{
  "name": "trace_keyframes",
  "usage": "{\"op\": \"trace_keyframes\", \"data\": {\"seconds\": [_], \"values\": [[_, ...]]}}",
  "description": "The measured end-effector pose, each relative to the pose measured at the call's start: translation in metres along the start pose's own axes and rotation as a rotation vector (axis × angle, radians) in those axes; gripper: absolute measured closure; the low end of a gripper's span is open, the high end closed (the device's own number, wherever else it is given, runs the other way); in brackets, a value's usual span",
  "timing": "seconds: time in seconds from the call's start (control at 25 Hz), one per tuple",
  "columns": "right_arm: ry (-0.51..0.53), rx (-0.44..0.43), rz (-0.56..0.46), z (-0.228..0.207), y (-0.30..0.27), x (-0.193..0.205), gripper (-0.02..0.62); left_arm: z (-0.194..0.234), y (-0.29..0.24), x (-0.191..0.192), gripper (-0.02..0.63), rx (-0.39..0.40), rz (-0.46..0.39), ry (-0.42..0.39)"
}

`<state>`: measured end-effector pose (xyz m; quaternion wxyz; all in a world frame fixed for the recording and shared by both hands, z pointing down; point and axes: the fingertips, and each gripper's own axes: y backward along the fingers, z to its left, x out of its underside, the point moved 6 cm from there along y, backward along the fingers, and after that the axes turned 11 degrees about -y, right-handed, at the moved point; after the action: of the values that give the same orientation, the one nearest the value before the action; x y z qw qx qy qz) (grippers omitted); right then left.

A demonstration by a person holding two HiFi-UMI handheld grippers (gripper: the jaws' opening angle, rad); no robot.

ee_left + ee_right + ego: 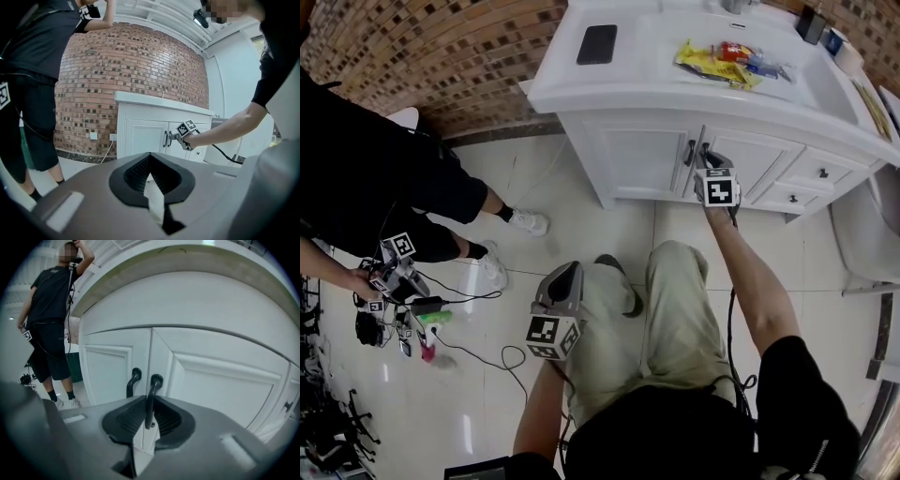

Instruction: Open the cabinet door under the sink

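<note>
Right gripper view: your right hand-held gripper (148, 414) grasps the upright handle (151, 397) of the right cabinet door (220, 380), beside the centre seam. Your left hand-held gripper (150, 161), clenched and empty, hangs well back. Pull toward yourself.

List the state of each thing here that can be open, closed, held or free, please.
Left cabinet door: closed.
Right cabinet door: closed.
Right door handle: gripped.
Right gripper: jaws shut on the right door handle.
Left gripper: jaws together, empty.
Drawers: closed.
</note>
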<state>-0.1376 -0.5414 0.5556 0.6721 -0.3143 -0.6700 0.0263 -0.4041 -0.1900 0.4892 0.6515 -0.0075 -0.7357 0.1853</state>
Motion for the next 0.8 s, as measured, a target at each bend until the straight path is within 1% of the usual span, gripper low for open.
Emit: {"op": "trace_keyframes", "data": {"seconds": [0.12, 0.28, 0.48, 0.68, 0.8], "values": [[-0.006, -0.026, 0.007, 0.001, 0.003, -0.001, 0.558, 0.005, 0.004, -0.001, 0.589, -0.002, -0.007, 0.007], [0.012, -0.046, 0.013, 0.006, 0.018, 0.006, 0.559, 0.004, 0.004, -0.004, 0.589, 0.005, -0.016, 0.005], [0.043, -0.102, 0.022, 0.009, 0.052, 0.025, 0.558, -0.009, -0.008, -0.011, 0.589, 0.030, -0.028, -0.008], [0.065, -0.171, 0.032, 0.003, 0.090, 0.046, 0.560, -0.024, -0.023, -0.017, 0.589, 0.052, -0.024, -0.038], [0.080, -0.208, 0.043, -0.001, 0.112, 0.057, 0.560, -0.029, -0.029, -0.021, 0.589, 0.070, -0.035, -0.033]]}}
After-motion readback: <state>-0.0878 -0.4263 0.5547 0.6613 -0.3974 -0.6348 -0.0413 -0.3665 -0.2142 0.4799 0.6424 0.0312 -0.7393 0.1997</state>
